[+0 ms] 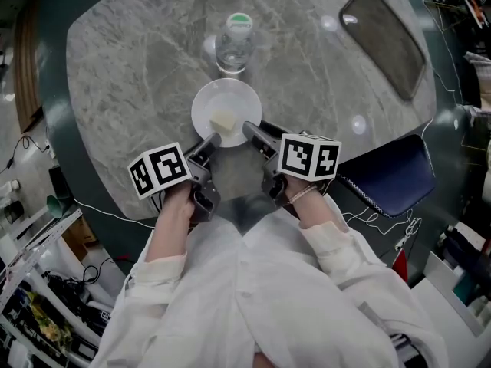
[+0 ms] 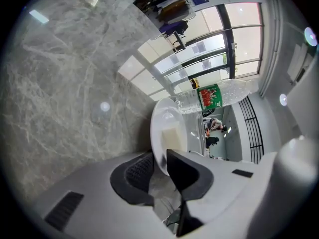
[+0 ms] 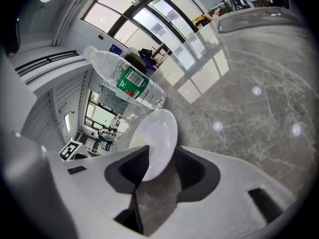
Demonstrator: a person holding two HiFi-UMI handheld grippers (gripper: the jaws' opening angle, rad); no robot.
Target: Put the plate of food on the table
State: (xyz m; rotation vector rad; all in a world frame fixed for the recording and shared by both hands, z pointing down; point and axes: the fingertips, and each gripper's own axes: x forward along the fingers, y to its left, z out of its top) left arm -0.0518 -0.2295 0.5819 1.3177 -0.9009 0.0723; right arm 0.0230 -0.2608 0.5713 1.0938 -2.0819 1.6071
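A white plate (image 1: 217, 102) with a pale block of food (image 1: 222, 121) rests on the grey marble table (image 1: 130, 75), close to its near edge. My left gripper (image 1: 211, 139) is at the plate's near-left rim. In the left gripper view the plate (image 2: 167, 116) and food (image 2: 170, 136) show, and the rim is pinched between the left gripper's (image 2: 160, 166) pads. My right gripper (image 1: 252, 129) is at the near-right rim. In the right gripper view the plate (image 3: 159, 126) lies between the right gripper's (image 3: 162, 166) jaws, with a gap at the right pad.
A clear water bottle (image 1: 234, 43) with a green cap stands just behind the plate. A dark oblong tray (image 1: 383, 41) lies at the table's far right. A blue chair seat (image 1: 391, 176) sits beside the table's right edge. Shelves and cables crowd the floor at left.
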